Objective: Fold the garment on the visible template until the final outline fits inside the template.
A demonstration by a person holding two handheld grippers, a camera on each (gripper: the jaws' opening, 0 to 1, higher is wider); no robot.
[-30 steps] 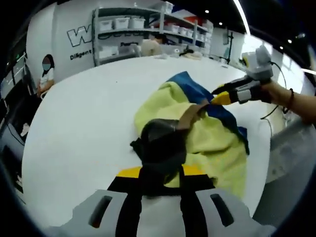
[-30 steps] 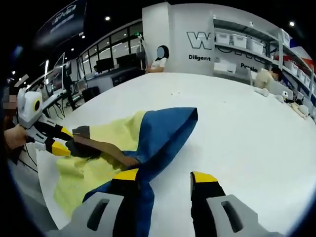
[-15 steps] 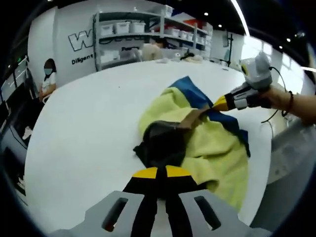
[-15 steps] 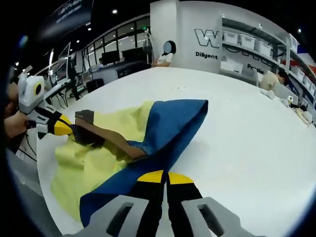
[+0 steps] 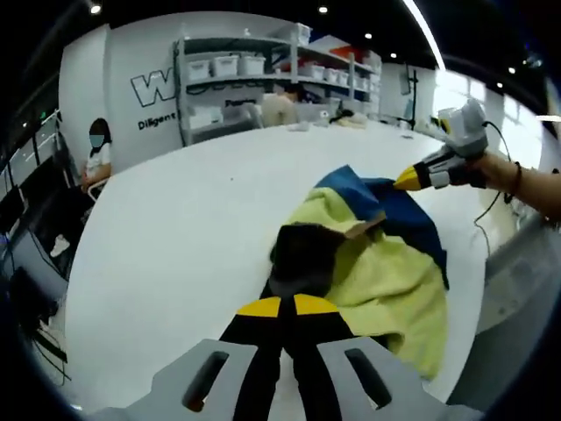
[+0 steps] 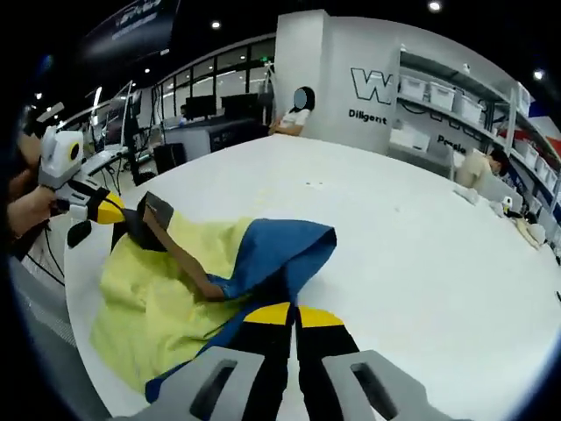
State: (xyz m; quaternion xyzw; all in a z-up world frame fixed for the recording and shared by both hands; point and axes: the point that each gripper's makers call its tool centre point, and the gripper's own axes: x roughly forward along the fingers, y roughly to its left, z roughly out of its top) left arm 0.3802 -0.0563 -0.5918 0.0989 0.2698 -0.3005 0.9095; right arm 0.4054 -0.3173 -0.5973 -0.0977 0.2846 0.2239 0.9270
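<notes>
A yellow garment (image 5: 386, 281) with a blue part (image 5: 408, 215) and a black part (image 5: 302, 254) lies bunched on the white table (image 5: 175, 219). My left gripper (image 5: 282, 307) is shut on the black part. A hand holds my right gripper (image 5: 405, 181) at the far side of the cloth. In the right gripper view, my right gripper (image 6: 294, 314) is shut on the blue part (image 6: 280, 250). The yellow cloth (image 6: 149, 298) spreads to its left. There my left gripper (image 6: 112, 210) holds the black part (image 6: 145, 224) raised. I cannot make out a template outline.
The table edge (image 6: 83, 324) runs close beside the garment. Shelves with white bins (image 5: 237, 70) stand at the back wall, with small items (image 5: 307, 110) on the table's far end. A person (image 5: 96, 153) sits at the back. Desks with monitors (image 6: 202, 110) line the side.
Both grippers went from open to shut on the cloth, the left on the black part, the right on the blue. The garment has since been drawn up and bunched closer together.
</notes>
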